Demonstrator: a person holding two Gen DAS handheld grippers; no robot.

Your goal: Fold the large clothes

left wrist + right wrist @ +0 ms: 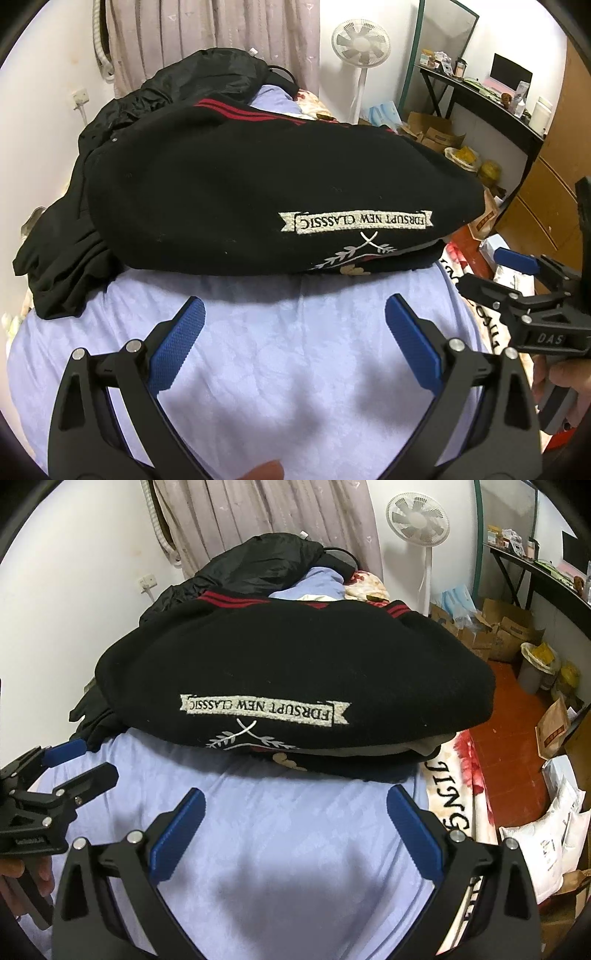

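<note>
Lavender bedsheet (258, 350) spread over the bed, bare across its near half and wrinkled in soft ridges. Flowered blanket (458, 805) with dark lettering showing along the bed's right edge. Black sweater (258, 177) folded into a thick, rounded bundle across the middle of the bed, reaching close to the right edge; fold line turned toward the cameras, layers stacked and slightly uneven at the right end, where a pale inner layer peeks out in the right wrist view. Cream banner patch (354, 221) stitched near the fold, reading upside down "FDRSUPT NEW CLASSIC", with crossed white leafy sprigs (251, 740) and a cream flower below it. Red stripes (232, 600) along the far edge of the bundle. Shiny black jacket (207, 77) heaped behind the sweater toward the bed's far left corner, and a limp black garment (59, 258) draped off the left edge beside the bundle. White standing fan (360, 48) beyond the bed near the curtain (221, 29). Left gripper (294, 341) hovering over the bare sheet just short of the fold, blue pads spread wide, nothing between them. Right gripper (296, 825) likewise over the sheet nearer the right edge, parted wide and holding nothing.
</note>
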